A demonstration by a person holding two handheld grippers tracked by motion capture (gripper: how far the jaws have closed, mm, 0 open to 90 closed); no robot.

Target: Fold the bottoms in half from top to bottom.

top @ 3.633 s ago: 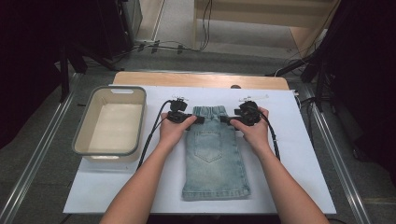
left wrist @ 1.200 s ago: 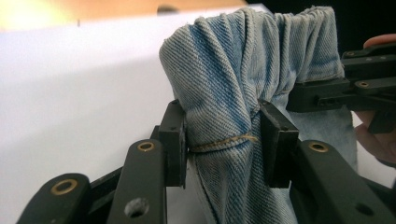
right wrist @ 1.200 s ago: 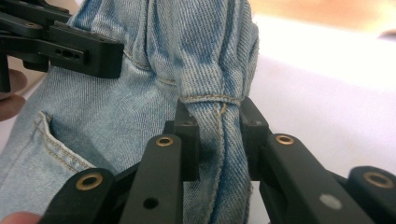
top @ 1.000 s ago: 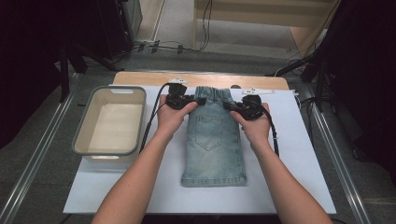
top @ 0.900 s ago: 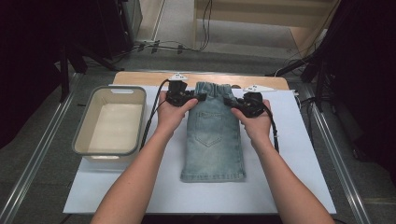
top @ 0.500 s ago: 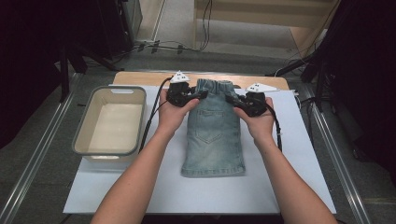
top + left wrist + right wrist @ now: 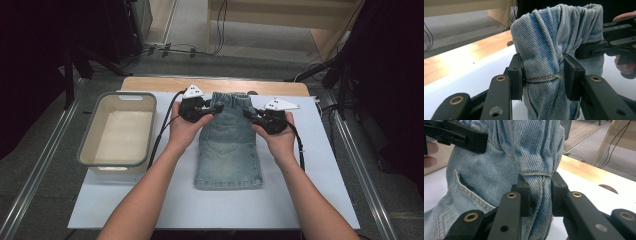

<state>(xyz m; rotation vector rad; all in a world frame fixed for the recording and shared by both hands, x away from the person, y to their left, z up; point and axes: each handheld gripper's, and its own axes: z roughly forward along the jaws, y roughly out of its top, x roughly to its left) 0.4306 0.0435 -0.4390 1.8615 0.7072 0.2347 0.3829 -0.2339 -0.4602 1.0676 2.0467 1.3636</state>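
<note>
I note the hem end of the faded light-blue denim garment (image 7: 228, 150) nearest me, lying flat on the white paper sheet (image 7: 320, 200) that covers the table, with a stitched patch pocket showing on its upper face. Farther up, the fabric is lifted: I have the left black two-jaw gripper (image 7: 543, 77) pinching the bunched waistband edge on its side, jaws pressed into a thick fold where a tan stitch line crosses the twill. I have the right black two-jaw gripper (image 7: 539, 195) clamped likewise on the opposite side seam, the cloth gathered into ridges between its jaws. From above, both grippers sit at the garment's top corners, and the waistband between them is puckered and raised off the sheet. The weave is coarse and diagonal, washed pale with darker blue in the creases. To the left, apart from the garment, stands a grey rectangular plastic tub (image 7: 87, 145) with rounded corners. Beyond the sheet runs a light wooden table edge (image 7: 165, 84).
</note>
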